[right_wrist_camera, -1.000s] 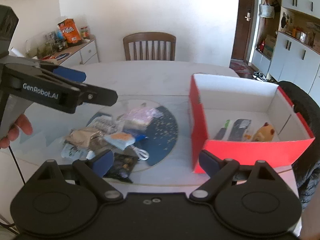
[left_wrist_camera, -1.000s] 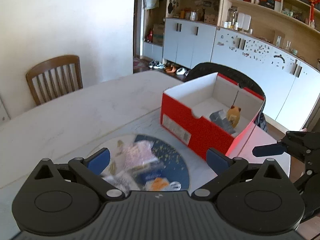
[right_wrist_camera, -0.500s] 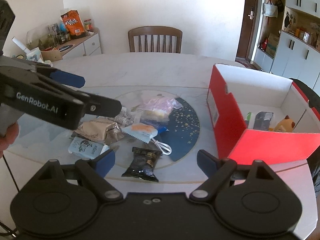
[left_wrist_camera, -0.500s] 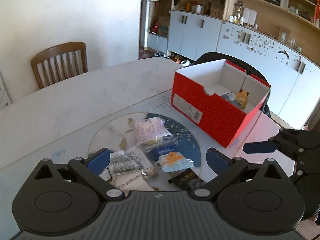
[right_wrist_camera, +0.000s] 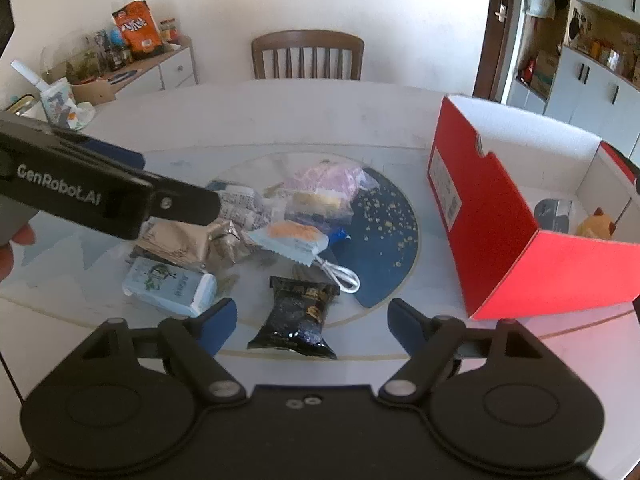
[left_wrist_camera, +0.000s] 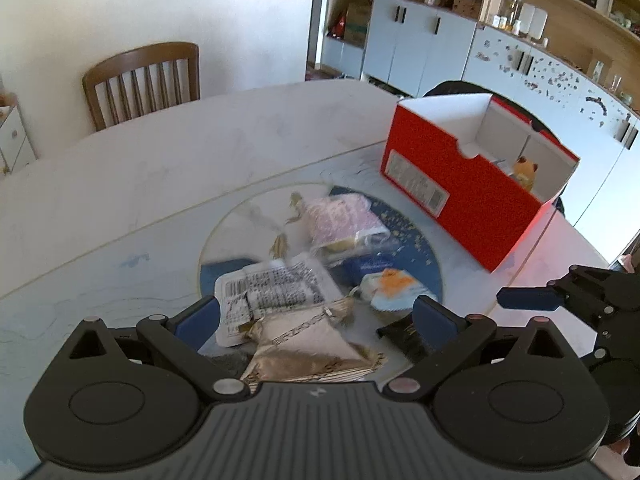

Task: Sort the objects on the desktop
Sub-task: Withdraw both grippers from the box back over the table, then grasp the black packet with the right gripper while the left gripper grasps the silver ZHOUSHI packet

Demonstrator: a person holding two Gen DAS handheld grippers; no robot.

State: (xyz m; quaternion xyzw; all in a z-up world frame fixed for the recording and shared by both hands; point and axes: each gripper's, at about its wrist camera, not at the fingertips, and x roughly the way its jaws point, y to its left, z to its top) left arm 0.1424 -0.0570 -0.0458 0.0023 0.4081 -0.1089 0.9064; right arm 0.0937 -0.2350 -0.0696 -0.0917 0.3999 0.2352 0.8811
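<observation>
A pile of packets lies on the table's round blue and white inlay: a black snack packet (right_wrist_camera: 298,316), a pale blue and orange sachet (right_wrist_camera: 294,240), a white cable (right_wrist_camera: 340,274), a pink bag (right_wrist_camera: 326,180), a crumpled beige bag (right_wrist_camera: 192,240), a light blue carton (right_wrist_camera: 170,286). My right gripper (right_wrist_camera: 312,324) is open and empty, just above the black packet. My left gripper (left_wrist_camera: 316,318) is open and empty, above the beige bag (left_wrist_camera: 304,344) and a white printed packet (left_wrist_camera: 276,292). The open red box (right_wrist_camera: 516,216) at the right holds an orange toy (right_wrist_camera: 596,224) and a grey item (right_wrist_camera: 554,212).
A wooden chair (right_wrist_camera: 308,54) stands at the table's far side. A sideboard (right_wrist_camera: 132,68) with snacks and bottles is at the far left. Cabinets and shelves (left_wrist_camera: 500,52) line the right wall. The table edge runs close below the right gripper.
Both grippers have pulled back from the red box toward the pile. The box has shifted right in both views and the packets now lie between the fingers. Both stay open.
</observation>
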